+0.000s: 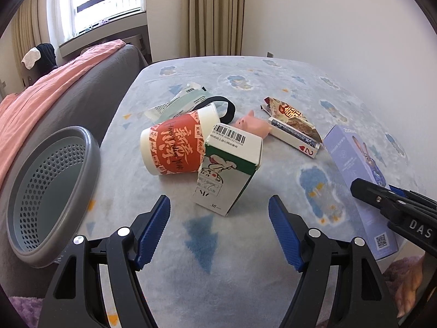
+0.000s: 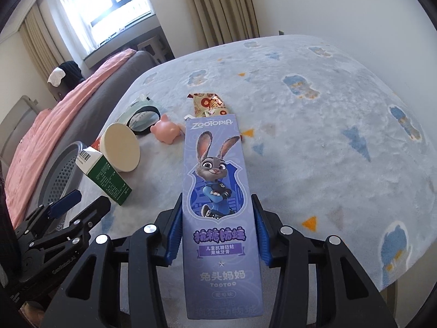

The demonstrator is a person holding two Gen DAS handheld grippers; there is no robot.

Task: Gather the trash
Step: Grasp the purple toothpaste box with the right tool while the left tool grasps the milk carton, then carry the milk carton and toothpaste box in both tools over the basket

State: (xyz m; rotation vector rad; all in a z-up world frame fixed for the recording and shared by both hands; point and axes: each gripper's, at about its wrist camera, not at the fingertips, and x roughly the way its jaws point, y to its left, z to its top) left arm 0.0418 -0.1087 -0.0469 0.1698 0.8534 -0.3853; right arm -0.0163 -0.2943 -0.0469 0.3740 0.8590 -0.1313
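Right tool (image 2: 217, 227) clamped on the purple box (image 2: 218, 191), pads on both long sides, box off the blanket (image 2: 314, 136). Left tool (image 1: 220, 232) spread wide, empty, aimed at the green carton (image 1: 226, 169) leaning on the cup (image 1: 177, 145). Basket (image 1: 52, 191) sits left of them.

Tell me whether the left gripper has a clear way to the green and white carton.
Probably yes: the left gripper stands open and empty with the green and white carton just ahead of its jaws, only bare blanket between them.
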